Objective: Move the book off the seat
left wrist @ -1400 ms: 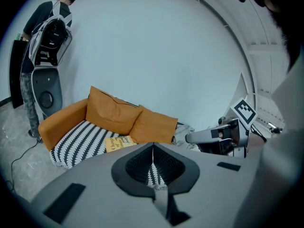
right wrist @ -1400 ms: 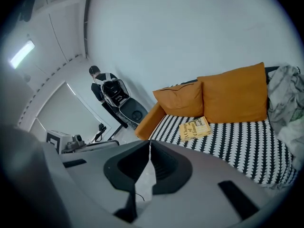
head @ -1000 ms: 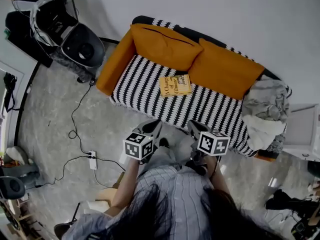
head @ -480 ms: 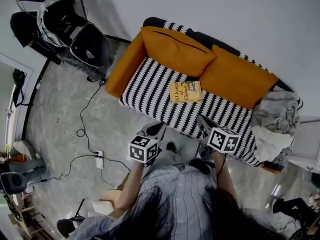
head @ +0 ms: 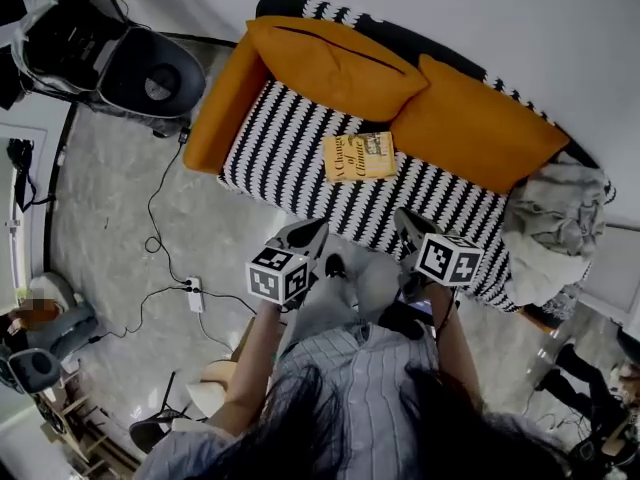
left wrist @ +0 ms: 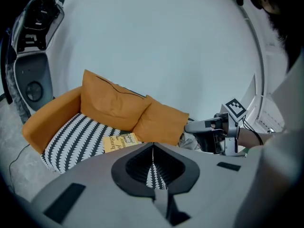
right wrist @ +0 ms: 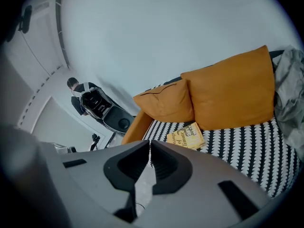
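Note:
A yellow book [head: 358, 156] lies flat on the black-and-white patterned seat [head: 300, 158] of a sofa, in front of two orange cushions [head: 340, 68]. It also shows in the left gripper view as the book [left wrist: 118, 141] and in the right gripper view as the book [right wrist: 186, 136]. My left gripper [head: 312, 230] hangs shut and empty near the seat's front edge, short of the book. My right gripper [head: 405, 220] is shut and empty too, over the seat's front edge, below and right of the book.
An orange armrest [head: 215, 103] bounds the sofa's left end. A grey and white bundle of cloth [head: 555, 228] lies on the right end. A dark office chair [head: 120, 63] stands at the upper left. A cable and power strip [head: 193, 295] lie on the floor.
Both grippers have moved forward toward the sofa; their tips now reach its front edge. The view has shifted with the head. The book has not moved on the seat.

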The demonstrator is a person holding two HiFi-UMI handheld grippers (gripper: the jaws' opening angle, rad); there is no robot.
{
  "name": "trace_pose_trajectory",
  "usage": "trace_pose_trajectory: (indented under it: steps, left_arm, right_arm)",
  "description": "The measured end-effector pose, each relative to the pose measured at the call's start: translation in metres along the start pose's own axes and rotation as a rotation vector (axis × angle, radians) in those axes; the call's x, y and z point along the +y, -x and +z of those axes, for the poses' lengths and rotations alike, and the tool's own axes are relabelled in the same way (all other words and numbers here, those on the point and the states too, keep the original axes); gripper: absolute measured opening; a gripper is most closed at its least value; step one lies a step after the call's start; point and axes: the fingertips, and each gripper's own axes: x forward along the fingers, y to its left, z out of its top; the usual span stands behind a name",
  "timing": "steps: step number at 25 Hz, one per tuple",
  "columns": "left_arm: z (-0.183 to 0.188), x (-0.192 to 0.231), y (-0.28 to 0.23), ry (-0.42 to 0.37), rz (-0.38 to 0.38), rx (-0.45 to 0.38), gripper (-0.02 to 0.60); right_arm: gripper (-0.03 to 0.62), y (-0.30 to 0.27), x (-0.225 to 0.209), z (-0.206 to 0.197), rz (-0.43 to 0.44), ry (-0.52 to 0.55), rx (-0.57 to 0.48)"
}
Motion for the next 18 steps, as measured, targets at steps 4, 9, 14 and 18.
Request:
trace_pose_trajectory:
  steps: [4, 9, 14, 18]
  left_arm:
    - [0.013, 0.013, -0.037, 0.005, -0.023, 0.045, 0.011]
    - [0.022, 0.041, -0.094, 0.058, -0.018, 0.058, 0.016]
    - [0.016, 0.077, -0.145, 0.13, -0.001, 0.089, 0.018]
    - [-0.002, 0.105, -0.183, 0.155, 0.005, 0.172, 0.028]
  right_arm:
    - [0.022, -0.033, -0.028, 0.02, -0.001, 0.012, 0.034]
    - [0.023, -0.085, -0.069, 0.04, 0.028, 0.049, 0.103]
    - [0.022, -0.138, -0.112, 0.047, 0.017, 0.07, 0.169]
    - [0.023, -0.175, -0.146, 0.04, 0.003, 0.069, 0.23]
